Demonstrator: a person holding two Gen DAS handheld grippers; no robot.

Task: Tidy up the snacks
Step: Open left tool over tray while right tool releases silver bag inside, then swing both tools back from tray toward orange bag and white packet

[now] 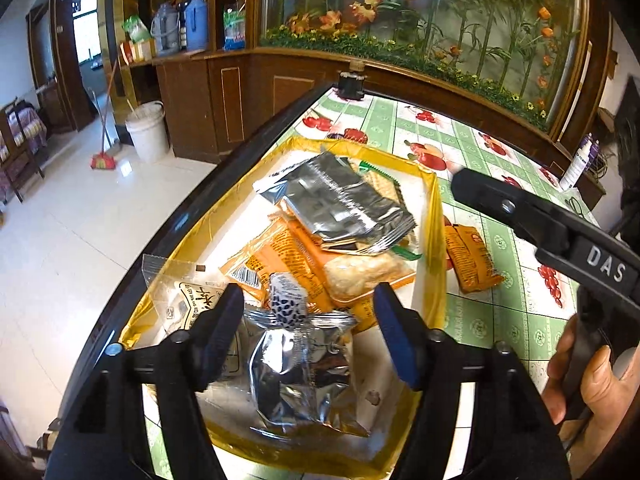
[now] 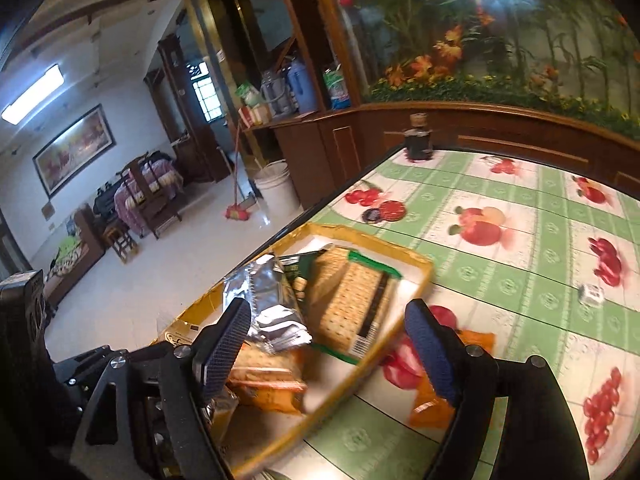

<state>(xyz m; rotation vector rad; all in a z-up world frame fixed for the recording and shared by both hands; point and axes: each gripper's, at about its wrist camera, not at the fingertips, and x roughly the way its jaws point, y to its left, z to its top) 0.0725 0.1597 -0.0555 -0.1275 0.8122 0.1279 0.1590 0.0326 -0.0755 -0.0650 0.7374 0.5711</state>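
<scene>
A yellow tray (image 1: 437, 216) near the table's left edge holds several snack packs: silver foil packs (image 1: 340, 200), orange packs (image 1: 292, 256) and a green cracker pack (image 2: 352, 300). My left gripper (image 1: 308, 312) is open above a small silver pack (image 1: 300, 376) at the tray's near end, not touching it. One orange pack (image 1: 470, 260) lies on the table just right of the tray; it also shows in the right wrist view (image 2: 436, 400). My right gripper (image 2: 328, 344) is open over the tray's right rim (image 2: 416, 280); its body (image 1: 552, 236) shows in the left wrist view.
The table has a green fruit-print cloth (image 2: 520, 264). A dark jar (image 2: 418, 140) stands at its far edge, a white bottle (image 1: 578, 164) at the far right and a small white cube (image 2: 591, 293) on the right. The floor drops off left.
</scene>
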